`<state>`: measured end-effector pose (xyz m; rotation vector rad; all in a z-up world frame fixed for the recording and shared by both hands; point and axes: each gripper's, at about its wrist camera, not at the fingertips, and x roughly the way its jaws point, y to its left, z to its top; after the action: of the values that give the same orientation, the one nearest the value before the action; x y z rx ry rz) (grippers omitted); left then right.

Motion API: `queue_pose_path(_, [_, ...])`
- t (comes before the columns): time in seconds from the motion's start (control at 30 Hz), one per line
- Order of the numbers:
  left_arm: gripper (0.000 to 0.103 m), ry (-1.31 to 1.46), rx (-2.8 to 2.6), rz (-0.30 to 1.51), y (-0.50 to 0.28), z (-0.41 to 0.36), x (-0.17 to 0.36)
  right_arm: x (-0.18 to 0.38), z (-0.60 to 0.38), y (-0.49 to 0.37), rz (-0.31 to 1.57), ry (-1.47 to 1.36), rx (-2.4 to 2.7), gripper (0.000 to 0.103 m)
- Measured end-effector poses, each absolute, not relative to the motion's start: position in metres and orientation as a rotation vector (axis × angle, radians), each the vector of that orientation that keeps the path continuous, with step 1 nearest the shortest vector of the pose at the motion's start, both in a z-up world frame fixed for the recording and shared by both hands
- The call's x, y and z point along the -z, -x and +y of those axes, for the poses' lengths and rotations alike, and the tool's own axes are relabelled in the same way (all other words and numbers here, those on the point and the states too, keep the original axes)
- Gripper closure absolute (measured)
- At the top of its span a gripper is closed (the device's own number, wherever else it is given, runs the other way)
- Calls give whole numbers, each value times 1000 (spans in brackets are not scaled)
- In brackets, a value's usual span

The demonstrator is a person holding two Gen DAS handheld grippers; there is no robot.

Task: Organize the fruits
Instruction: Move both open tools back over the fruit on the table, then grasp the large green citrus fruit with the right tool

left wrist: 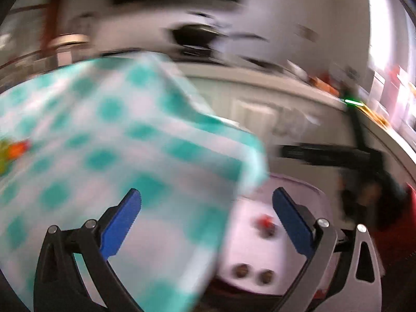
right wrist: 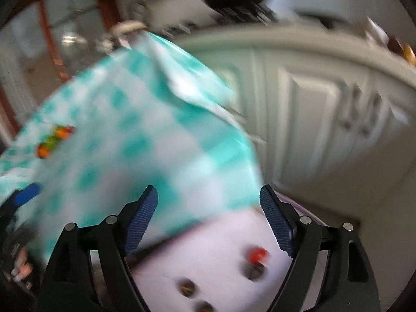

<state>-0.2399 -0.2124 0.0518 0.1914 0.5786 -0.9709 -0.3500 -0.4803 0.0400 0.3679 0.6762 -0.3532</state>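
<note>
Fingers [left wrist: 130, 215] of left gripper [left wrist: 205, 223]: spread wide, empty. Left view: teal-checked cloth [left wrist: 109, 130]; beyond its edge a white tray [left wrist: 249, 249] holding one red fruit [left wrist: 265, 221] and three brown ones, all blurred. Right view: right gripper [right wrist: 208, 221] parted, empty; same tray [right wrist: 221, 247], red fruit [right wrist: 257, 254], three brown; orange-green fruits [right wrist: 56, 137] on cloth, count unclear.

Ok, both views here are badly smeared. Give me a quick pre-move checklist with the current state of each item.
1. Left gripper open, nothing between fingers: ok.
2. Right gripper open, empty: ok.
3. Fruits on the checked cloth located: orange-green cluster visible; ok.
4. White tray holds a red piece and three brown pieces: ok.
5. Fruit types identifiable: cannot tell, blurred.
6. Image sharp enough for aiming: not ok.
</note>
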Motion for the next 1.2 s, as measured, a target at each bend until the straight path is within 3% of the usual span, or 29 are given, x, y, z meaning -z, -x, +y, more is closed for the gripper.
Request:
queue_pose_path(0.1, [2, -127, 763, 564, 193, -159, -59, -70, -428, 317, 599, -318, 194, 16])
queue_pose_path(0.2, [2, -67, 575, 570, 153, -114, -62, -80, -377, 287, 608, -250, 91, 16])
queue_pose_path(0.5, [2, 242, 123, 653, 17, 26, -50, -40, -258, 150, 784, -116, -52, 16])
queue_pose_path(0.63, [2, 321, 37, 638, -28, 52, -52, -31, -233, 78, 830, -59, -54, 16])
queue_pose_path(0.9, [2, 339, 92, 717, -53, 53, -26, -22, -210, -39, 886, 7, -42, 16])
queue_pose_path(1.2, [6, 428, -91, 613, -48, 91, -32, -4, -148, -94, 929, 52, -278, 22])
